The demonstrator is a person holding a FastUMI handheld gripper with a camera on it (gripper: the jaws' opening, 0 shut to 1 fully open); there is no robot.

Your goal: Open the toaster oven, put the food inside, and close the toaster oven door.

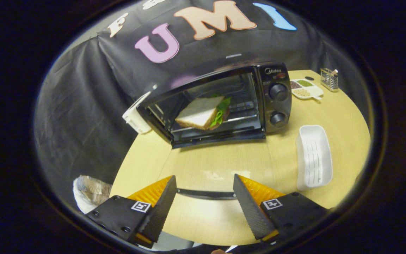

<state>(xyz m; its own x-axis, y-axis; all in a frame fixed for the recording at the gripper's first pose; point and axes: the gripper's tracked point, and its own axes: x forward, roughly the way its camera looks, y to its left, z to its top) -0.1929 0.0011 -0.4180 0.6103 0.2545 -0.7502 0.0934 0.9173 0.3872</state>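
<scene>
The black toaster oven [224, 102] stands at the back of the round wooden table [280, 165]. Its glass door [203, 165] hangs folded down flat toward me. A sandwich [203, 113] with white bread and green lettuce lies on the rack inside. The door's dark handle bar [206, 194] runs across the gap between my fingers, near the front edge of the door. My gripper [204, 180] is open, its fingers wide apart on either side of the handle and not pressing on it.
A white oblong tray [314, 155] lies right of the oven door. Behind it are a divided dish of grains [305, 88] and a small metal holder [329, 79]. A white box [136, 116] leans at the oven's left side. Crumpled paper [90, 192] lies off the table's left edge.
</scene>
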